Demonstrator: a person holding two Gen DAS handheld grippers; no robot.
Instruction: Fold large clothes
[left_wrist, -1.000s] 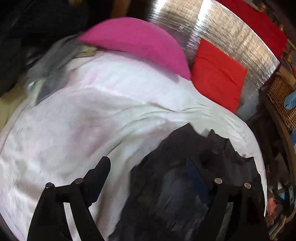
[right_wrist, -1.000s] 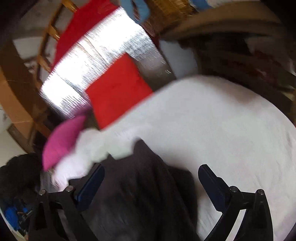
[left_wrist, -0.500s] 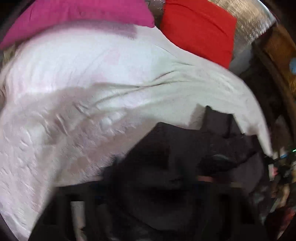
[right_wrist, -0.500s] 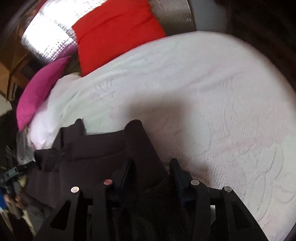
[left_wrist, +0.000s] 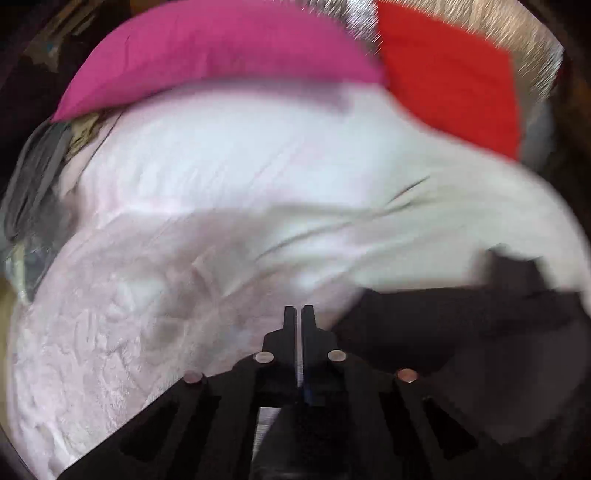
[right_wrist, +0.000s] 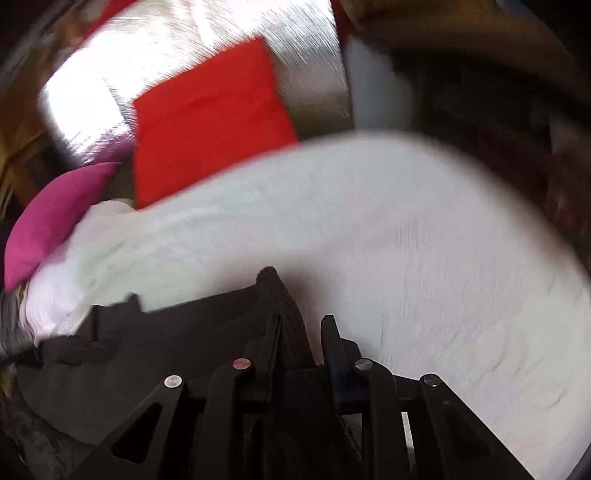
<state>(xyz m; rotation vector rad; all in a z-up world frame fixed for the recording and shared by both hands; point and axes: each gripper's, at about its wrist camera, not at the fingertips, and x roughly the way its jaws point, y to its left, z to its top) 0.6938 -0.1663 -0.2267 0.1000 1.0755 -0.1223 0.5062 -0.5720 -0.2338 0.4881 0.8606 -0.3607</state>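
Observation:
A large dark garment (left_wrist: 461, 332) lies on the white bedspread (left_wrist: 221, 206) and stretches between both grippers. My left gripper (left_wrist: 298, 314) is shut, its jaws together; the cloth runs off to its right and under it, but the pinch itself is hidden. In the right wrist view the dark garment (right_wrist: 155, 343) spreads to the left, and my right gripper (right_wrist: 301, 326) is closed on a ribbed fold of it that rises between the jaws.
A pink pillow (left_wrist: 214, 55) and a red cushion (left_wrist: 454, 74) lie at the head of the bed against a silver quilted panel (right_wrist: 207, 48). Grey clothes (left_wrist: 33, 184) sit at the bed's left edge. Dark furniture (right_wrist: 498, 92) stands beyond the bed on the right.
Both grippers were wide open a second ago. They have closed, the right one on the garment's fold, and both views now look more along the bed toward the pillows.

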